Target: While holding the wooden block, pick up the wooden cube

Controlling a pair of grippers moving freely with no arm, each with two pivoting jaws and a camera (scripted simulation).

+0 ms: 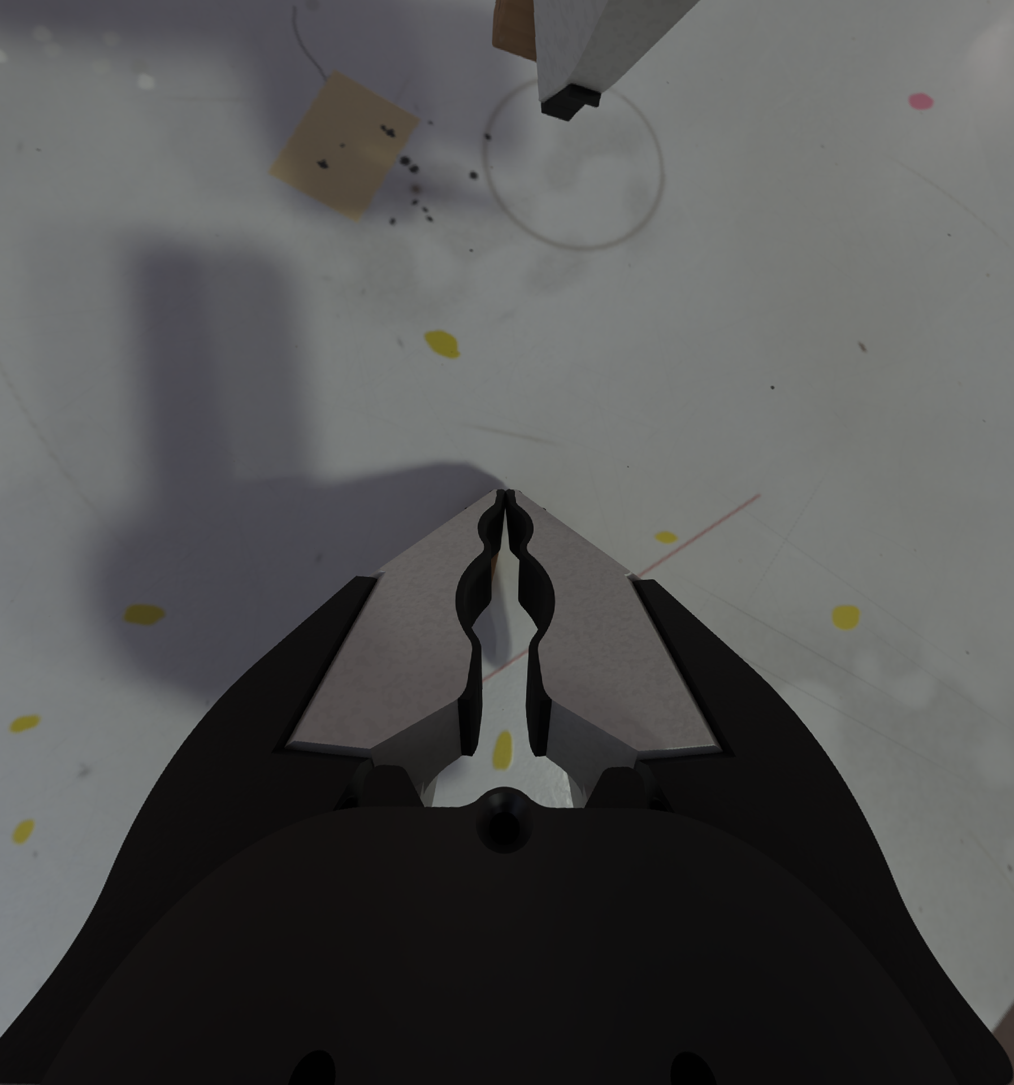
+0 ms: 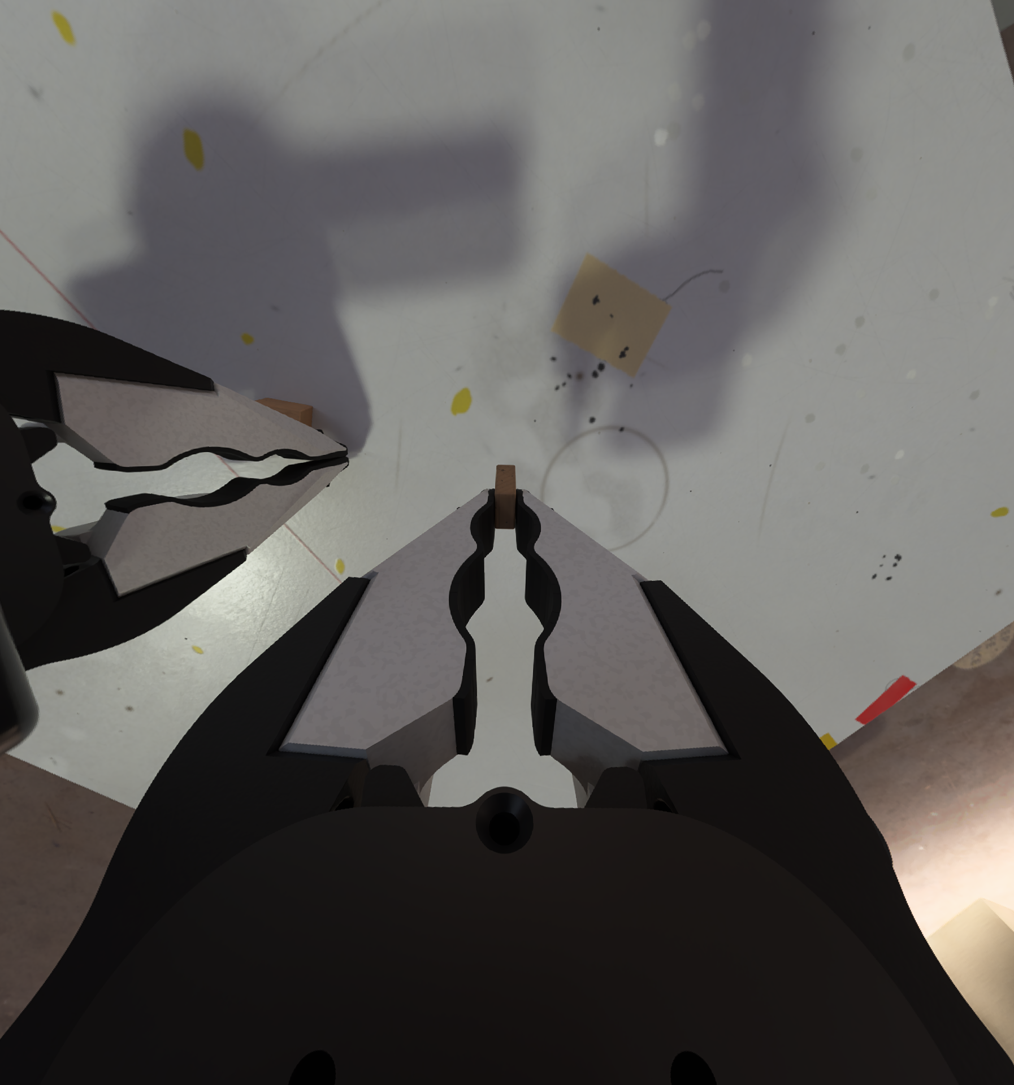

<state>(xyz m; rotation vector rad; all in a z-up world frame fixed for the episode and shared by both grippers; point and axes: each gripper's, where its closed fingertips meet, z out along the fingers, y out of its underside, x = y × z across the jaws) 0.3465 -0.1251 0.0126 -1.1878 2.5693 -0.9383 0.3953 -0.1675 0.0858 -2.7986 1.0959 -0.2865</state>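
Note:
My right gripper (image 2: 505, 499) is shut on a small wooden block (image 2: 505, 493), which sticks out past the fingertips, above the white table (image 2: 786, 528). The block (image 1: 513, 29) and one right finger (image 1: 587, 53) show at the top of the left wrist view. My left gripper (image 1: 504, 496) is shut, tips touching, with nothing between them. In the right wrist view it (image 2: 340, 457) sits at the left, low over the table. The wooden cube (image 2: 290, 409) lies just behind its upper finger, partly hidden. I cannot make out the cube in the left wrist view.
A flat tan patch (image 2: 610, 314) and a thin ring mark (image 2: 604, 487) lie on the paint-spattered table. The table's edge (image 2: 904, 687) runs diagonally at the right, with red tape (image 2: 886, 698) and brown floor beyond. A pale box (image 2: 986, 951) stands on the floor.

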